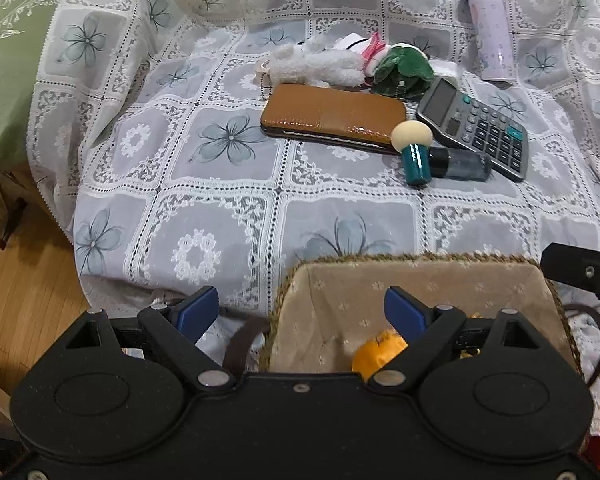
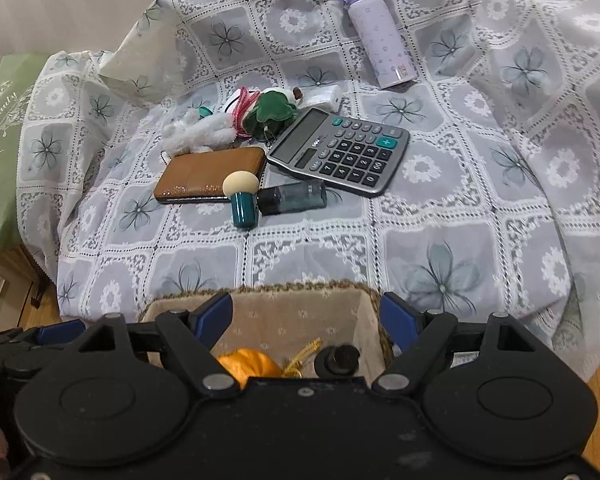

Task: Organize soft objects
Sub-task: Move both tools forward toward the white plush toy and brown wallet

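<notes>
- Lace cloth (image 2: 300, 248): thin, matt, openwork.
- Wallet (image 1: 334, 114): glossy brown leather look.
- White plush toy (image 1: 316, 65): fluffy.
- Calculator (image 2: 340, 150): grey matt plastic.
- Basket (image 1: 420, 258): rough woven rim, cloth-lined.
- Floor (image 1: 24, 312): smooth wood.

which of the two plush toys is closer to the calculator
The green plush toy: it lies right at the calculator's top corner, while the white fluffy plush toy lies farther left, above the brown wallet.

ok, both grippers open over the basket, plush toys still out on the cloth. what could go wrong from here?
1. The white plush and green plush lie touching, with a pink cord between them; grabbing one may drag the other.
2. The calculator sits right beside the green plush; a wide grab could catch it.
3. The lace cloth is loose and could snag.
</notes>
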The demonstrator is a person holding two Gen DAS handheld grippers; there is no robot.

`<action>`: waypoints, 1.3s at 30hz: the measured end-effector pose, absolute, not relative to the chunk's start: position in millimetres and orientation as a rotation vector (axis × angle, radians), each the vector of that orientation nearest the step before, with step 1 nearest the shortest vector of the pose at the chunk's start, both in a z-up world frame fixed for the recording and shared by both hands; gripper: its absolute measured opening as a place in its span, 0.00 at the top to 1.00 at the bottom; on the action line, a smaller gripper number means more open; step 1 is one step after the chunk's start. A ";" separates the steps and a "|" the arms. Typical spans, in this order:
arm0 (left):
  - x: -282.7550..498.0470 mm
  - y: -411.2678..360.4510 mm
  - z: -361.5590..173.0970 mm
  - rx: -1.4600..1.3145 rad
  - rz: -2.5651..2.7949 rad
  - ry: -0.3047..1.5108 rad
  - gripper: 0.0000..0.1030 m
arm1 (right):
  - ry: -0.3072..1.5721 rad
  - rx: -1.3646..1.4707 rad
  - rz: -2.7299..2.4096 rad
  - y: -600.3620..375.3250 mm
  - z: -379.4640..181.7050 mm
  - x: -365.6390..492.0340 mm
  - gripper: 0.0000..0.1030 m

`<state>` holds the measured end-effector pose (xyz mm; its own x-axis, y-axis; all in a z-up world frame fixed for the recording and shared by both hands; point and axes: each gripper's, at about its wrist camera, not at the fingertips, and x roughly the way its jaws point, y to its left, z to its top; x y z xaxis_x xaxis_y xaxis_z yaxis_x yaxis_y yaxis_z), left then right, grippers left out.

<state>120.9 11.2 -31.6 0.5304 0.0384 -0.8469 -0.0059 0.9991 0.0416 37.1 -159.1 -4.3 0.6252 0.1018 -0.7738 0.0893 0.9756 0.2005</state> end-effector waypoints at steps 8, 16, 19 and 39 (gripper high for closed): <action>156.4 17.5 -39.5 0.034 0.056 1.026 0.15 | 0.912 0.215 0.017 -155.0 -8.1 80.2 0.22; 196.2 21.0 -38.0 0.035 0.070 0.998 0.15 | 0.894 0.204 0.017 -156.1 -3.4 128.1 0.21; 212.2 21.4 -37.0 0.039 0.069 0.979 0.15 | 0.889 0.198 0.022 -155.4 -2.8 147.8 0.21; 325.2 30.1 -41.8 0.047 0.020 0.886 0.11 | 0.831 0.159 0.086 -136.7 -3.9 278.5 0.21</action>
